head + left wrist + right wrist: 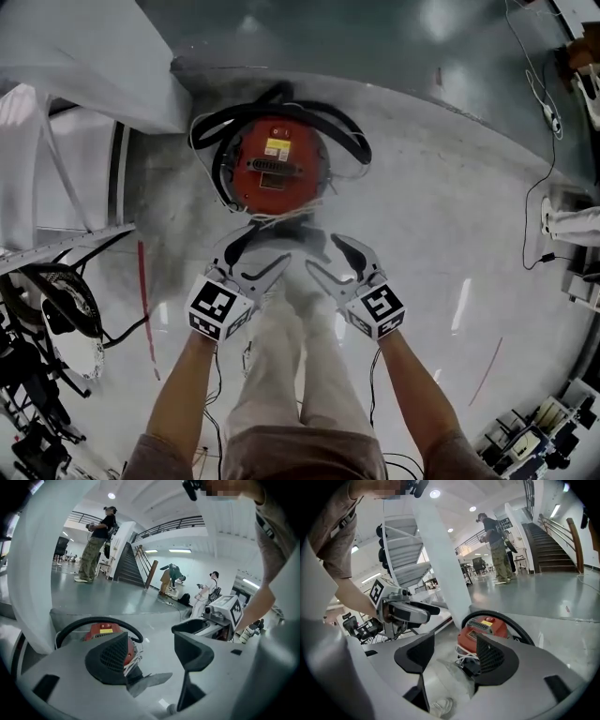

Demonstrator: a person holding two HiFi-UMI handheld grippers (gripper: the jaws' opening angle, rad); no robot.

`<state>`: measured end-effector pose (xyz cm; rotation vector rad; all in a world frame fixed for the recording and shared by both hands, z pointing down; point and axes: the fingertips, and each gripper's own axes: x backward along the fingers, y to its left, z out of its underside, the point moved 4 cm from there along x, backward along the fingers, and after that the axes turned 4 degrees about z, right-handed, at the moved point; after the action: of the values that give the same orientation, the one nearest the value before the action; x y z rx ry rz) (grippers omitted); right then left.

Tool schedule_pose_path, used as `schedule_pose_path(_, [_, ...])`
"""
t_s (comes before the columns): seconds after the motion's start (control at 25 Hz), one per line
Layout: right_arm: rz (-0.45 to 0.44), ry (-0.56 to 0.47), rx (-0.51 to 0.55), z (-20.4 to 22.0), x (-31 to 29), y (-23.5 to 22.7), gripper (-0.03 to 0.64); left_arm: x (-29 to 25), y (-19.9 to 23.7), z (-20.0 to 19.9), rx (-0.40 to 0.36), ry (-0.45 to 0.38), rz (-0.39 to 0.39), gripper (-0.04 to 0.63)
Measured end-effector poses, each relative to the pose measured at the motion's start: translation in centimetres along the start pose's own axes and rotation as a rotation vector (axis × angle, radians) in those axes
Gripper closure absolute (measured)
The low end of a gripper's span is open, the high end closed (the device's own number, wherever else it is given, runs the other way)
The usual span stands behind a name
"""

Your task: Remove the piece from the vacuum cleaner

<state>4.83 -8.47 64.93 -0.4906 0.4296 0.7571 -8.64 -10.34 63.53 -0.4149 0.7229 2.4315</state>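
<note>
A round red vacuum cleaner (277, 164) stands on the grey floor with a black hose (349, 131) looped around it. At its near side lies a bundle of white cord (464, 656) with a small black part (470, 665). My left gripper (260, 253) and right gripper (330, 255) hover side by side just short of that near side. Both stand open, with nothing between their jaws. In the left gripper view the vacuum cleaner (104, 630) shows behind the left jaw of my left gripper (152, 653). In the right gripper view the vacuum cleaner (485, 626) sits beyond my right gripper (454, 657).
A white slanted column (84, 66) rises at the far left of the vacuum. Dark equipment and cables (56, 309) lie at the left. A thin cable (548, 122) runs over the floor at the right. A person (96, 543) stands far off near a staircase (129, 566).
</note>
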Motion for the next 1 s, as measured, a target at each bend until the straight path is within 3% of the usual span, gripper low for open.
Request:
schedule_pose_path(0.48, [-0.039, 0.23, 0.036, 12.3, -6.7, -3.2, 0.368, -6.7, 3.4, 12.8, -0.04, 0.237, 0.094, 0.31])
schedule_pose_path(0.72, [-0.097, 0.31, 0.071, 15.7, -9.2, -3.6, 0.368, -9.3, 4.8, 16.3, -0.002, 0.304, 0.099, 0.31])
schedule_pose_path(1.0, [-0.111, 0.4, 0.108, 18.5, -11.1, -3.9, 0.37, -10.9, 5.0, 18.5, -0.079, 0.442, 0.149, 0.31])
